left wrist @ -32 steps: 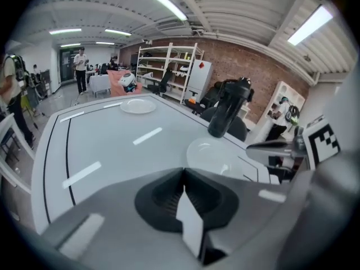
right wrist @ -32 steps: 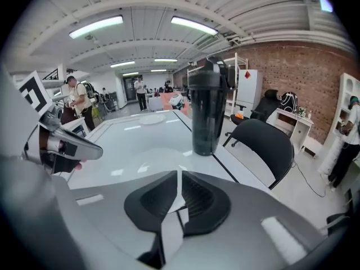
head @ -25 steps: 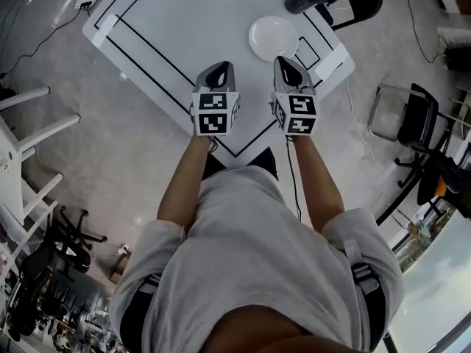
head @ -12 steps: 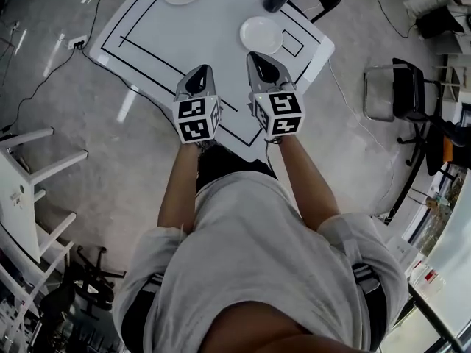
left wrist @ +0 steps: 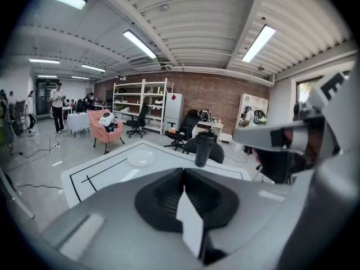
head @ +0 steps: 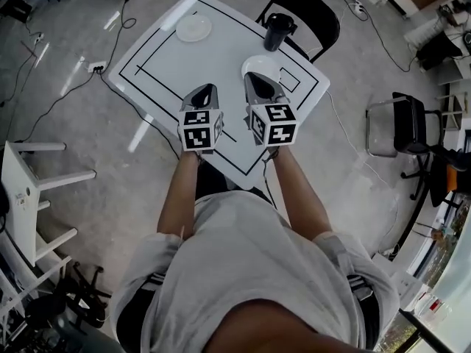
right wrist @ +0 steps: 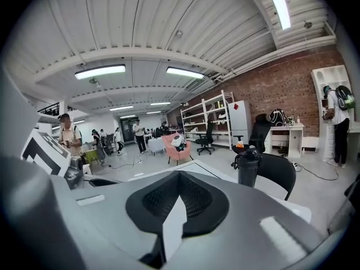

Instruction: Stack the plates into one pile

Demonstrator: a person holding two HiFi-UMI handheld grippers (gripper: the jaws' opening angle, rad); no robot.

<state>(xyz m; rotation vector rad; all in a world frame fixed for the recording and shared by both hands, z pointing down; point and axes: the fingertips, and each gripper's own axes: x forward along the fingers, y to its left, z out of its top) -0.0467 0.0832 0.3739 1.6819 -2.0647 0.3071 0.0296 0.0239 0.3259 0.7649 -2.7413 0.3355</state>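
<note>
Both grippers, the left gripper [head: 205,93] and the right gripper [head: 259,81], sit higher over the white table [head: 158,61] than a second ago, jaws pressed together, empty. The near plate [head: 269,63] lies just beyond the right gripper; the far plate [head: 193,27] lies well apart. A black tumbler [head: 277,30] stands before a black chair [head: 309,9].

White table [head: 169,57], black lines taped on top. Left plate [head: 194,28] sits by the far edge, right plate [head: 255,64] well apart from it. Dark cup [head: 277,29] stands upright between them, near the far edge.
</note>
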